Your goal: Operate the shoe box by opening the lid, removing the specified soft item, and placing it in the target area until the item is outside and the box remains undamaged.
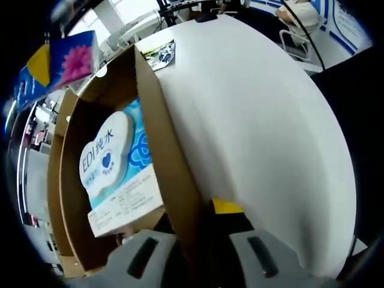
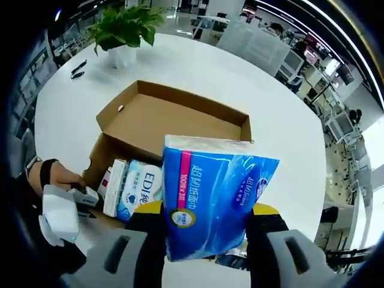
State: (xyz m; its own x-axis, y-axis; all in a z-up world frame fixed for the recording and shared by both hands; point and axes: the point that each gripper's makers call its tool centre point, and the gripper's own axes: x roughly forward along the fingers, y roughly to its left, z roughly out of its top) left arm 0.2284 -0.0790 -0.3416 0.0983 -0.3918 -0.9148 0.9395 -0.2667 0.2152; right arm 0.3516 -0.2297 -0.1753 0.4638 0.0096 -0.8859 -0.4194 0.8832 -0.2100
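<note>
Here the left gripper [image 1: 198, 252] straddles the box [image 1: 171, 156] wall, one jaw inside and one outside, clamped on the cardboard; I judge it is there to pin the box down so nothing drags it across the table [image 1: 264, 132]. Inside the box, just beside that wall, lies a wipes pack [image 1: 114, 174] with a heart-shaped label (not the item being taken, it seems).

In the right gripper view, the box [image 2: 174, 117] sits open on the table [image 2: 198, 66], its lid folded back flat, with a plant [image 2: 123, 30] well beyond it. The left gripper [image 2: 63, 210] rests at the box's near-left edge. The right gripper [image 2: 204, 252] has its jaws closed on the lower part of a blue tissue pack [image 2: 213, 198], held upright above the box, clear of its walls. It is out, then; setting it down in the target area remains.
</note>
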